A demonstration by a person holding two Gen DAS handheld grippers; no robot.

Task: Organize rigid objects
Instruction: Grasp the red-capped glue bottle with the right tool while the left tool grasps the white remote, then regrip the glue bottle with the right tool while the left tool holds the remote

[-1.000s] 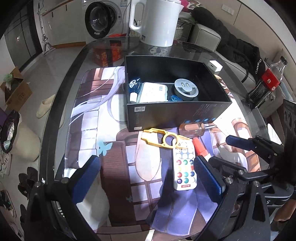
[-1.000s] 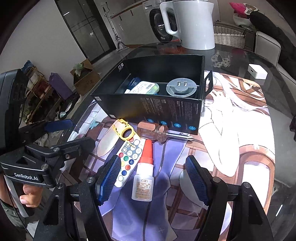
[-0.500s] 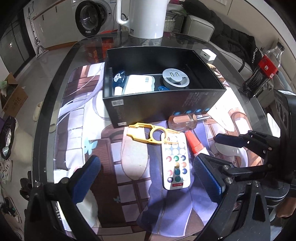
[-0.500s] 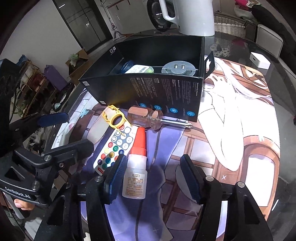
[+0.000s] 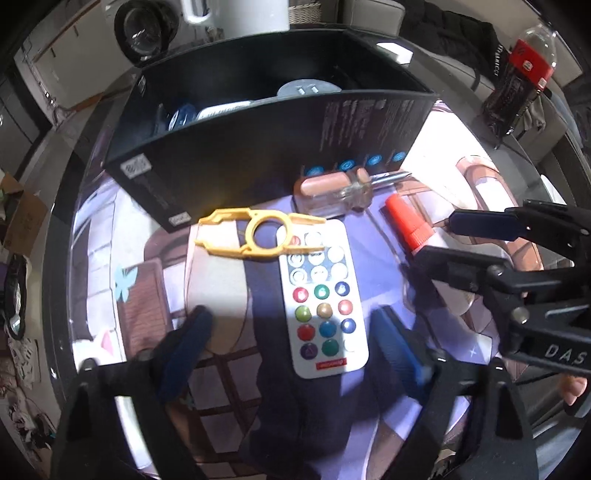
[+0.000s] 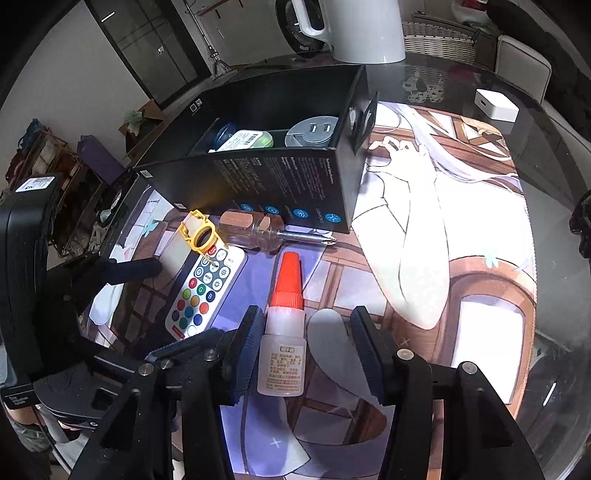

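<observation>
A black box [image 5: 258, 147] [image 6: 273, 173] stands on the printed mat and holds several items. In front of it lie a yellow plastic tool [image 5: 258, 232] [image 6: 201, 234], a screwdriver [image 5: 332, 188] [image 6: 258, 227], a white remote with coloured buttons [image 5: 321, 299] [image 6: 201, 288] and a glue bottle with a red cap [image 6: 282, 339] [image 5: 406, 221]. My left gripper [image 5: 295, 339] is open, low over the mat, its fingers either side of the remote. My right gripper [image 6: 304, 343] is open around the glue bottle's body, the left finger close to it.
A white kettle [image 6: 354, 29] stands behind the box. A small white adapter [image 6: 495, 109] lies on the glass at the right. A cola bottle [image 5: 517, 85] stands off the table's right edge. The round glass table's rim [image 6: 554, 350] is near.
Both grippers have moved forward and down. The left now straddles the remote. The right now has the glue bottle between its fingers, which have narrowed somewhat.
</observation>
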